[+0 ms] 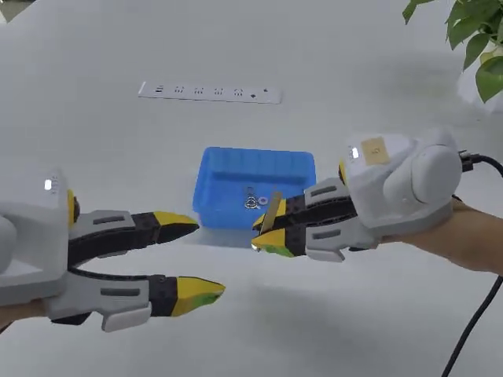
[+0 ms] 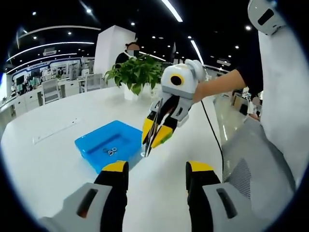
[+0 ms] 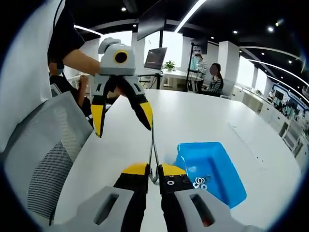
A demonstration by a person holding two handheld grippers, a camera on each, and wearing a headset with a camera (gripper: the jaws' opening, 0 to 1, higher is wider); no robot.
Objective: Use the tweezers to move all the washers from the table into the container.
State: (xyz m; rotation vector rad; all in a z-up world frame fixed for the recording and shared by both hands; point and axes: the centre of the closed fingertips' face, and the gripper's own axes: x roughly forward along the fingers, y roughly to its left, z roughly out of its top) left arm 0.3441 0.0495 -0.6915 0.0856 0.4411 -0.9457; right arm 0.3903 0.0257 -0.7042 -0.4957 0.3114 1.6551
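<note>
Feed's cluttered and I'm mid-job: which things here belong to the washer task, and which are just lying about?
Job: tweezers, in the shut right tool; washers; container; open left tool.
Lying about: power strip; plant; chair.

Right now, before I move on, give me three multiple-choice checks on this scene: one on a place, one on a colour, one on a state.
1. The washers in plain sight lie:
A. in a cup
B. in the container
C. on a plate

2. The container is:
A. red
B. green
C. blue

3. The right tongs are:
A. open and empty
B. shut on a cloth
C. shut on the tweezers

Key:
1 B, the head view shows them resting on its floor.
2 C, its walls and floor are blue in all three views.
3 C, the right gripper view shows the tongs pinched on the tweezers' rear end.
</note>
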